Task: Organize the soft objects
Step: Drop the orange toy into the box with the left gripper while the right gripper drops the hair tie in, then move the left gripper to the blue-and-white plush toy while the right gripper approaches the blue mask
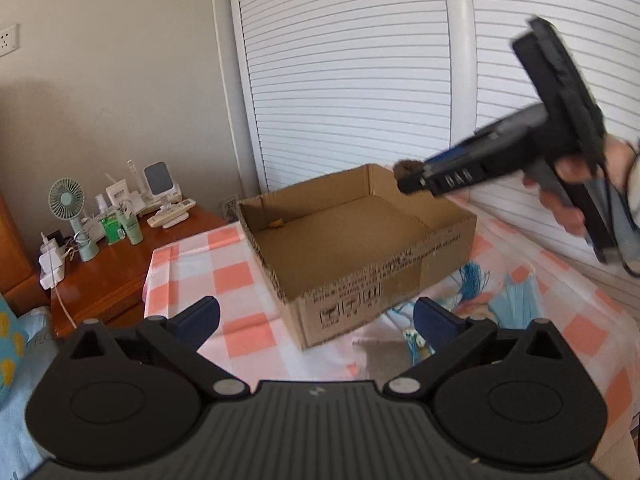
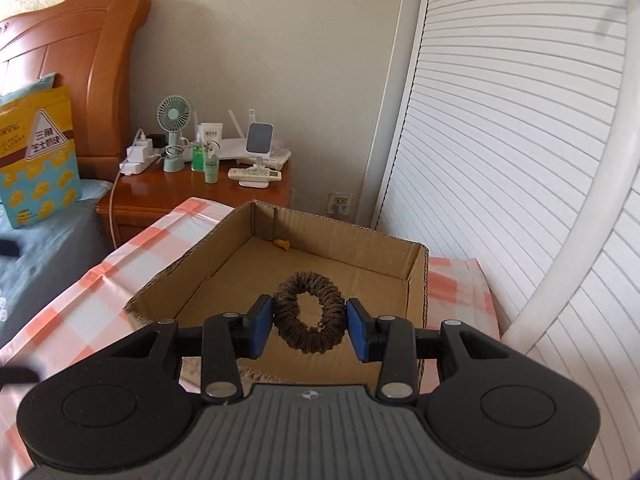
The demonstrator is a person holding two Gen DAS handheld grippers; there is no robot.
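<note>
While the brown scrunchie (image 2: 309, 312) hangs pinched between the right gripper (image 2: 308, 326)'s blue pads above the open cardboard box (image 2: 224, 256), the step in hand looks like the drop-off — the next move calls for parting the pads so it falls inside. Meanwhile the left gripper (image 1: 316, 316) waits spread wide and empty near the box's corner — blue tasselled items (image 1: 476, 280) lie on the checked cloth (image 1: 236, 276) beside it.
</note>
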